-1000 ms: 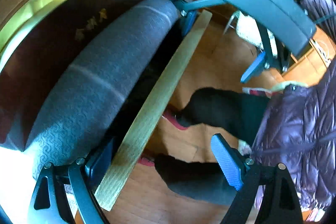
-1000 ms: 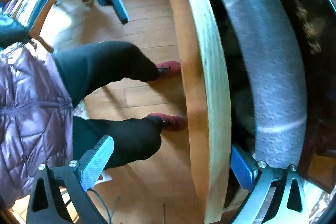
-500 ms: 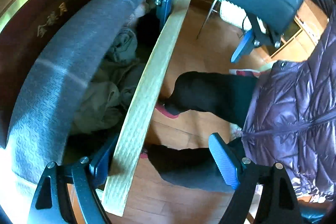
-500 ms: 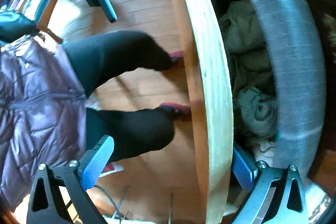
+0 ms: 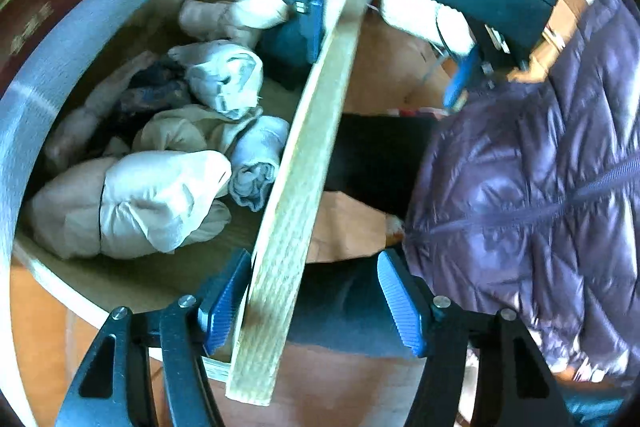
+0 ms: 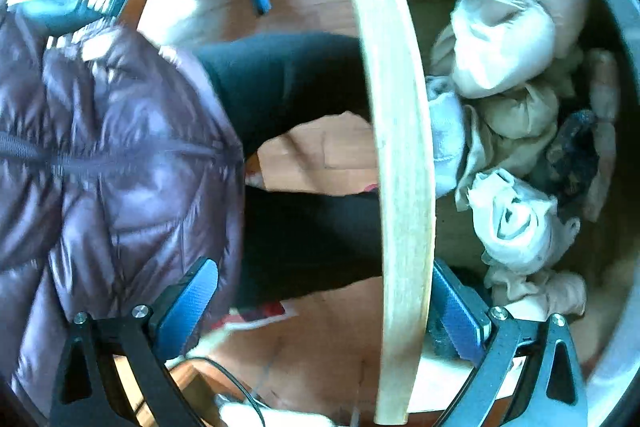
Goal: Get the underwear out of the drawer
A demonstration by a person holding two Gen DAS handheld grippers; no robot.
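Observation:
The drawer stands pulled out, its pale wooden front point(image 5: 304, 163) point(image 6: 400, 147) running between the fingers of both grippers. Inside lie several rolled underwear bundles: a big white and beige roll point(image 5: 160, 199), a light blue roll point(image 5: 256, 163), a white roll point(image 5: 224, 75) point(image 6: 512, 219), a beige bundle point(image 6: 504, 47) and a dark patterned piece point(image 6: 572, 155). My left gripper point(image 5: 312, 307) is open, one finger inside the drawer behind the front, the other outside. My right gripper point(image 6: 322, 307) is open and straddles the front the same way farther along. Neither holds any cloth.
A grey patterned edge point(image 5: 40, 99) curves over the back of the drawer. Close outside the front stands the person in a purple quilted jacket point(image 5: 540, 187) point(image 6: 100, 167) and black trousers point(image 6: 288, 75), on a wooden floor point(image 6: 320, 327).
The drawer has slid out from under the grey edge. A second ago only a dark slit showed; now the rolled underwear lies exposed. Both grippers moved back with the front.

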